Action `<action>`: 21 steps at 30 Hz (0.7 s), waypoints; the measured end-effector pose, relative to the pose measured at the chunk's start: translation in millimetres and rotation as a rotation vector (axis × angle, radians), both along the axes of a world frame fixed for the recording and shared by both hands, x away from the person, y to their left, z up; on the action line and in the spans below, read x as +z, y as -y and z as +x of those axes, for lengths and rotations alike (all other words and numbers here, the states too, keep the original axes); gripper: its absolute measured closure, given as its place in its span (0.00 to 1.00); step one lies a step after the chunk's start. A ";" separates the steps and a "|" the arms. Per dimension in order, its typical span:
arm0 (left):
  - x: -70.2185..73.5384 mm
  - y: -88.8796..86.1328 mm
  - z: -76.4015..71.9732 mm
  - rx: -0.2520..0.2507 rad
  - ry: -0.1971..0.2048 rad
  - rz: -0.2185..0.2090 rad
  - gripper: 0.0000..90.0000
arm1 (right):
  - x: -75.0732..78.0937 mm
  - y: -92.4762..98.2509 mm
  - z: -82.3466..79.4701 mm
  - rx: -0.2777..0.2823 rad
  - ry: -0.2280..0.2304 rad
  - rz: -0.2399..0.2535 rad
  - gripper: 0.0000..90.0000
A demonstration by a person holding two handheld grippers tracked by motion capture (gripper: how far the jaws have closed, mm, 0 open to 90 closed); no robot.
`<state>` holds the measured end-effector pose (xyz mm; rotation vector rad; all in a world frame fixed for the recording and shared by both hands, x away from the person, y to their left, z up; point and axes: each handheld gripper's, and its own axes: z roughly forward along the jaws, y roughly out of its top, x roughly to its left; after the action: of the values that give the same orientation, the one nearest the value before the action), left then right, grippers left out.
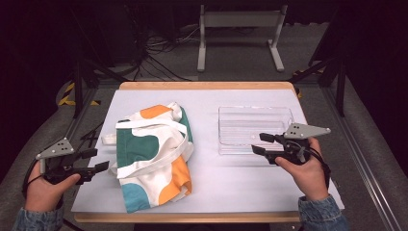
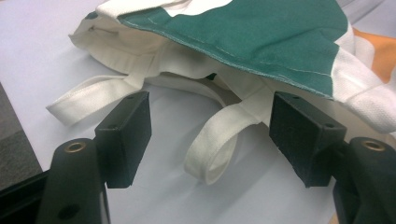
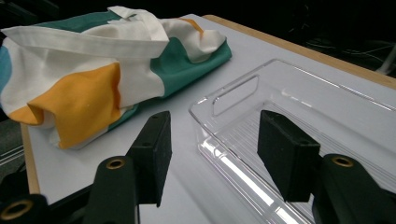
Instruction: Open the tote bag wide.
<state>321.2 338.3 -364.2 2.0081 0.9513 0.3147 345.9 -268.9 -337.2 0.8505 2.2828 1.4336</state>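
White sheeting covers a wooden table (image 1: 202, 85) that stands on grey floor in a dark room, with cables (image 1: 154, 53) and a pale metal stand (image 1: 240, 21) behind it. On the sheet's left half lies a tote bag (image 1: 154, 159) in white, teal and orange; a clear plastic tray (image 1: 255, 129) sits to its right. The left gripper (image 1: 98, 161) hangs just beside the bag's handles (image 2: 212, 154), jaws apart, empty. The right gripper (image 1: 262, 143) hovers at the tray's near corner, jaws apart.

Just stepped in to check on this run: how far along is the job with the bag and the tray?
Nothing looks done: the white, green and orange cloth tote bag lies crumpled, untouched, the clear plastic tray empty. In hand: the left gripper, jaws open, faces the bag's handle loop; the right gripper hovers open at the tray's rim. Gripping and everything after remains.
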 end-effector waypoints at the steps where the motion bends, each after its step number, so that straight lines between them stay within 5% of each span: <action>1: 1.4 -0.7 0.0 0.000 0.006 0.004 0.34 | 1.6 -2.7 1.1 0.011 -0.002 0.001 0.50; 11: 5.0 1.1 2.9 -0.009 0.020 0.001 0.33 | 22.0 -51.2 12.0 0.136 0.010 0.001 0.49; 21: 5.3 -3.6 5.1 -0.001 0.020 -0.036 0.31 | 26.0 -97.3 23.6 0.238 -0.009 0.022 0.46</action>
<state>326.3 341.9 -358.9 1.9691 0.9376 0.3146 369.5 -171.6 -311.3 0.6084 2.4463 1.5568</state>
